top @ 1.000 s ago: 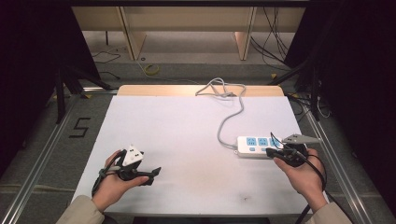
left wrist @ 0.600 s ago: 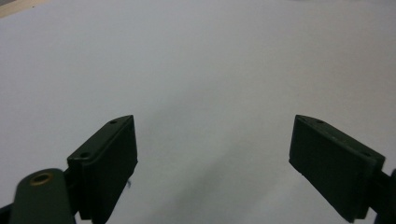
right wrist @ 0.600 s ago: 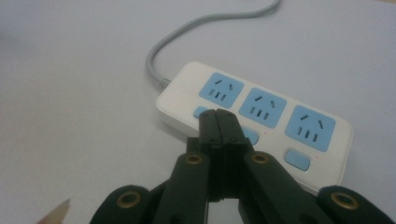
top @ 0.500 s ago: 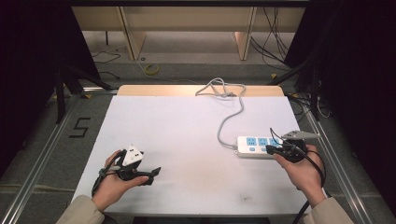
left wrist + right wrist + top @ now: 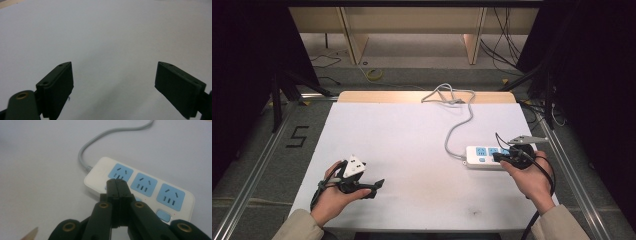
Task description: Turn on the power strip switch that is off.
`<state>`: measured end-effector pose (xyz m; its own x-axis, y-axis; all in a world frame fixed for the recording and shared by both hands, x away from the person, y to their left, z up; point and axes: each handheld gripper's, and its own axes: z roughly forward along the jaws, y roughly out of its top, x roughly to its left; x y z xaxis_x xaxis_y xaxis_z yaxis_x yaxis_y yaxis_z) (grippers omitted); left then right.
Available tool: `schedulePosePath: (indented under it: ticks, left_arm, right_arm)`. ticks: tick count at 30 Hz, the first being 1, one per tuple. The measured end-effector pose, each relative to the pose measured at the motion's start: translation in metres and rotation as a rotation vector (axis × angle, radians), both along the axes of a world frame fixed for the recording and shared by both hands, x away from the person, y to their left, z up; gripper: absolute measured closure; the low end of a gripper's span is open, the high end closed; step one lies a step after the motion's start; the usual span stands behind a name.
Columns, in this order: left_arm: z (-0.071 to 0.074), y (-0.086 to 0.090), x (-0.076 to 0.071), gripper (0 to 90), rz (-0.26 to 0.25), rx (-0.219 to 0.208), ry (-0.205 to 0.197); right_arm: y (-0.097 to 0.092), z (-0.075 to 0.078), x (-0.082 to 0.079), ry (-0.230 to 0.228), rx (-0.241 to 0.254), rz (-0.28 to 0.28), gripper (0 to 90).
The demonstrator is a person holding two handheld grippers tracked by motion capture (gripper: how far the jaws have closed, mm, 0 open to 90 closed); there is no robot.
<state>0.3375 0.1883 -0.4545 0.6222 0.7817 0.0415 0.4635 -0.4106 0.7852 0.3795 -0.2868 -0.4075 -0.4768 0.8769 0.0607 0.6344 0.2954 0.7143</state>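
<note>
Right tool (image 5: 117, 185), jaws together, over white three-socket power strip (image 5: 150, 187).

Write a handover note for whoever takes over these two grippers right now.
Left gripper: open, empty, resting near the white table's front left edge.
Right gripper: fingers shut on nothing, tips over the white plastic power strip with blue sockets, near its small blue switches.
The strip lies at the table's right side, its grey cable running off the far edge.
Done: right gripper brought to the strip.
Left: probably pressing a switch; nothing is plugged in.
</note>
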Motion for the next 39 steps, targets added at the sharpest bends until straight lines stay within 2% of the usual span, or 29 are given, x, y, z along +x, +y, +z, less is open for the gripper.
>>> schedulePosePath:
  ticks: [22, 30, 39]
  left_arm:
    - [0.0, -0.001, 0.0, 14.8, -0.002, -0.003, 0.005]
    - [-0.001, -0.001, 0.0, 14.8, -0.004, -0.004, 0.008]
    - [-0.001, -0.002, 0.0, 14.8, -0.006, -0.004, 0.008]
  right_arm:
    - [0.009, 0.001, 0.015, 0.043, -0.009, 0.003, 90.0]
    - [0.015, 0.003, 0.02, 0.06, -0.028, 0.014, 90.0]
    - [0.021, 0.006, 0.032, 0.116, -0.059, 0.022, 90.0]
